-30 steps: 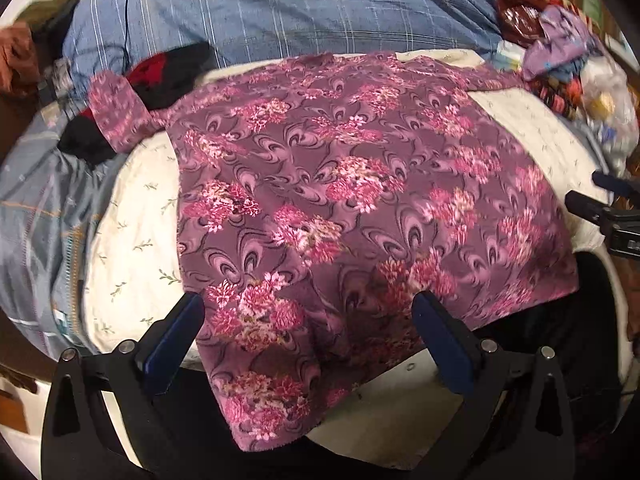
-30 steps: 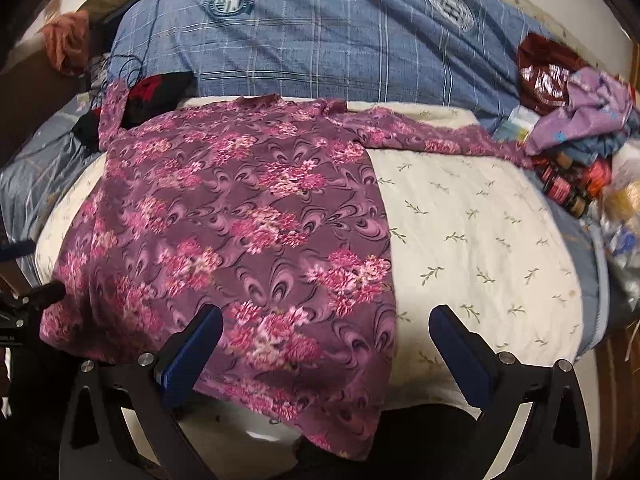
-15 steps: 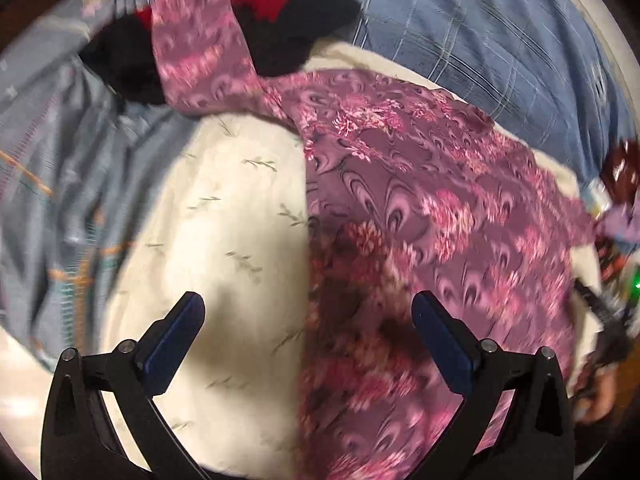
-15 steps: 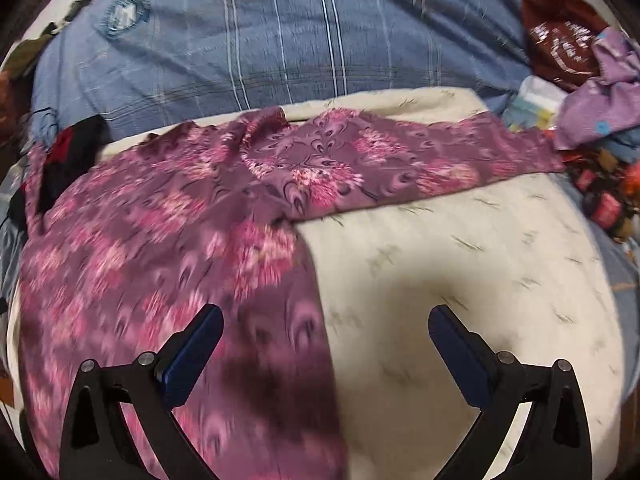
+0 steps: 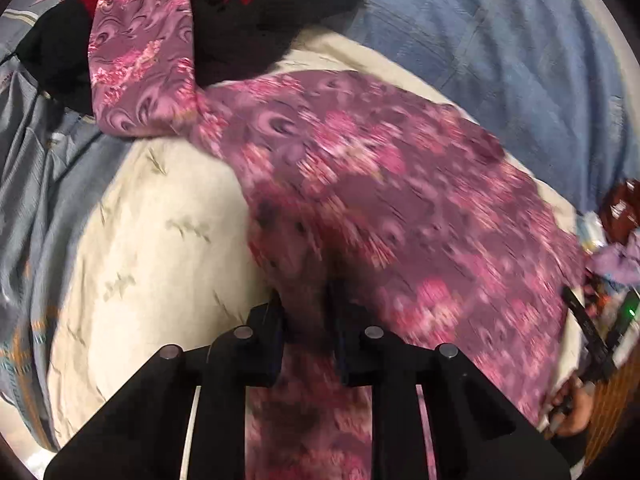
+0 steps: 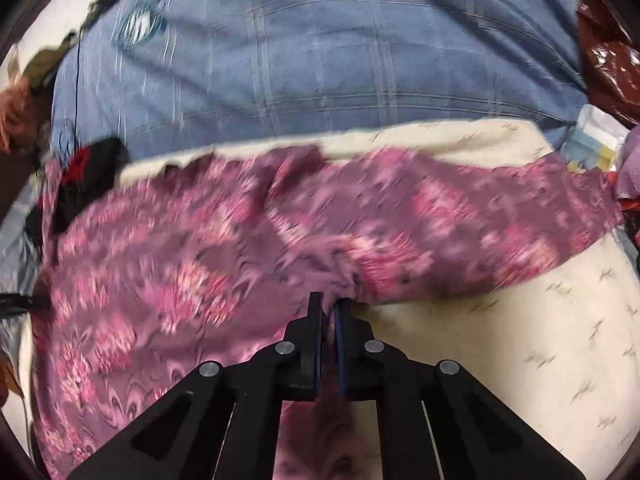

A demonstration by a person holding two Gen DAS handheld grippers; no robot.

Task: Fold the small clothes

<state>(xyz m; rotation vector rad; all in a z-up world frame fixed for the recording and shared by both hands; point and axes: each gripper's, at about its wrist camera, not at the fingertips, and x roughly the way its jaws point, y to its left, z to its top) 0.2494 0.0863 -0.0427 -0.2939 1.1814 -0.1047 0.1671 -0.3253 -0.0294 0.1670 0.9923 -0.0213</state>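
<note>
Over on the left, a black and red garment (image 5: 248, 20) lies bunched at the edge of the cream quilt (image 5: 152, 240), and one sleeve (image 5: 144, 52) of the purple floral top (image 5: 400, 200) is draped right across it. The top itself is spread over the cream quilt on the bed, with grey-blue bedding (image 5: 36, 184) falling away at the left side and a blue checked blanket (image 6: 320, 60) piled behind it. Now the left tongs (image 5: 306, 312) have just been closing, and there's the purple fabric bunched between the two pads at the left side edge of the top, pinched in a narrow gap. Moving across, the body of the top is blurred in both views, its pink flower print smeared. The right tongs (image 6: 329, 312) have just been closing too, and they sit almost fully together, with a thin ruck of the same fabric nipped between the pads at the right side edge, below the other sleeve (image 6: 520, 216), which runs out to the right across the quilt. At the far right edge of the left view, part of a hand (image 5: 576, 408) grips a dark handle, and beyond the sleeve end a dark red shiny bag (image 6: 608, 48) and a heap of small lilac clothes (image 5: 620, 260) crowd the bed's right side.
</note>
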